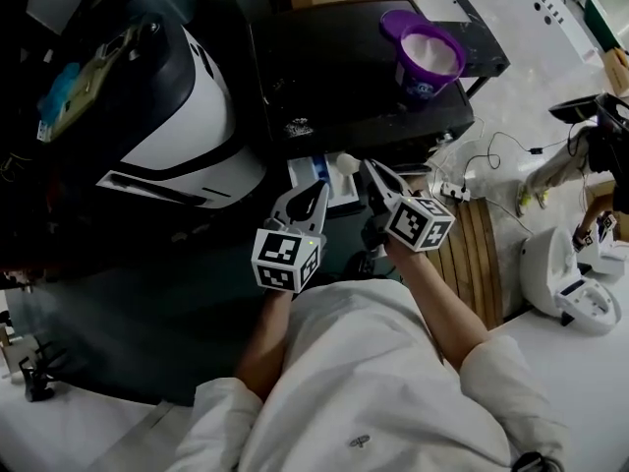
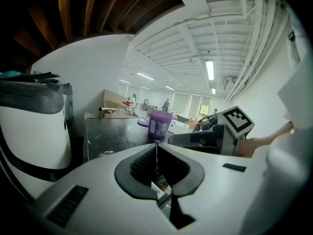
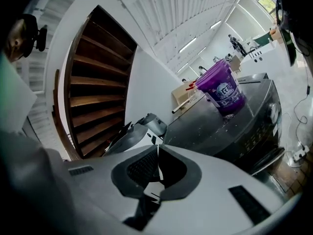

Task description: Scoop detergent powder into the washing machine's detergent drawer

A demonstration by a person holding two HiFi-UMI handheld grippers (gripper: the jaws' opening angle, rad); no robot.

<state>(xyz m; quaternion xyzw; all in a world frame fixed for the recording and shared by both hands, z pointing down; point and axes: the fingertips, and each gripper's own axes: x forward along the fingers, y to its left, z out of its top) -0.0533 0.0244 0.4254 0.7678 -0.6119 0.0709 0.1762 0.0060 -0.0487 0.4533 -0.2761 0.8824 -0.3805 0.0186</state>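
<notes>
Detergent drawer (image 1: 341,191) half hidden behind left tool (image 1: 316,189), right tool (image 1: 373,168); both closed

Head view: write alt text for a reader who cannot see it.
A person in white sleeves holds a grey left gripper and right gripper side by side at the open pale detergent drawer of a dark washing machine. An open purple plastic tub of white powder stands on the machine's top.
</notes>
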